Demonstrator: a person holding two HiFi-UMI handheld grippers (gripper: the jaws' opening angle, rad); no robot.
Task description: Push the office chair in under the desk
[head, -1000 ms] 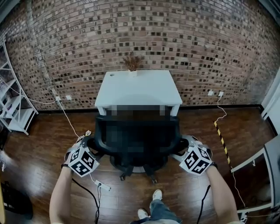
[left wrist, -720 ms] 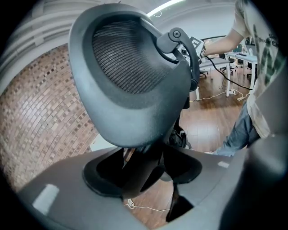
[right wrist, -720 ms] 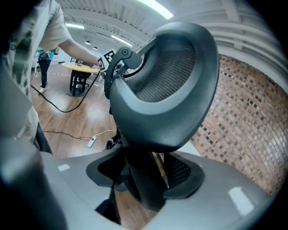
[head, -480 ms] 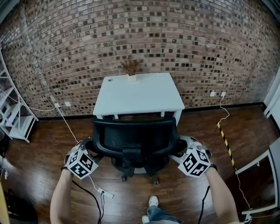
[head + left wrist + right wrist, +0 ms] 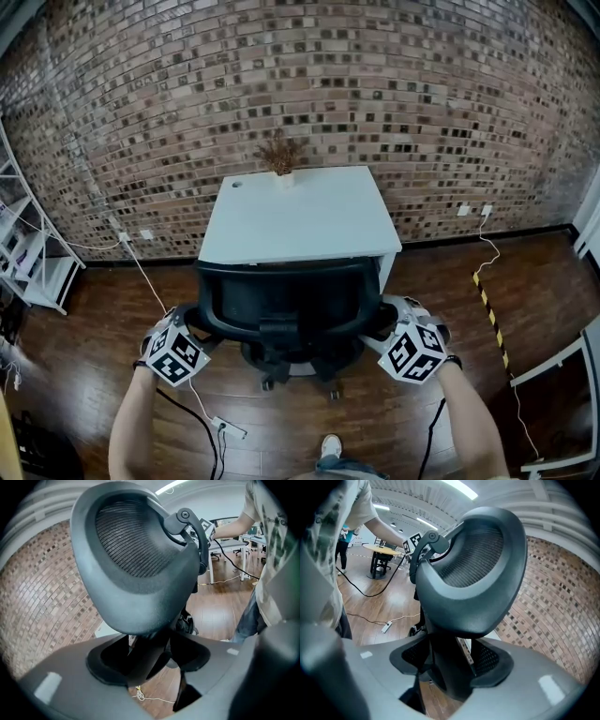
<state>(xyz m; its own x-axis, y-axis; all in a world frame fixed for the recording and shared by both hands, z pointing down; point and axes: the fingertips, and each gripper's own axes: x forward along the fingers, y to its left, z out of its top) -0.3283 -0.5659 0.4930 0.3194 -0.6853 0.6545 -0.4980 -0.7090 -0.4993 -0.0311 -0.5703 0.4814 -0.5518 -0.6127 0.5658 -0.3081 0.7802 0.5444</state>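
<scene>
With the left gripper (image 5: 190, 323) and right gripper (image 5: 387, 323) each clamped on one side of the chair (image 5: 286, 300), its backrest sits just beside the desk (image 5: 300, 220) front edge, so the push looks nearly finished.

The office chair (image 5: 286, 300) has rolled forward toward the brick wall. A second ago a strip of shadowed space showed between its backrest and the front edge of the desk (image 5: 300, 216); now the top of the backrest sits right against that front edge. The left hand-held gripper (image 5: 150, 660) and right hand-held gripper (image 5: 450, 667) have travelled forward with it, one at each side. The person has stepped closer too: only one shoe (image 5: 330, 446) shows at the bottom of the head view.
</scene>
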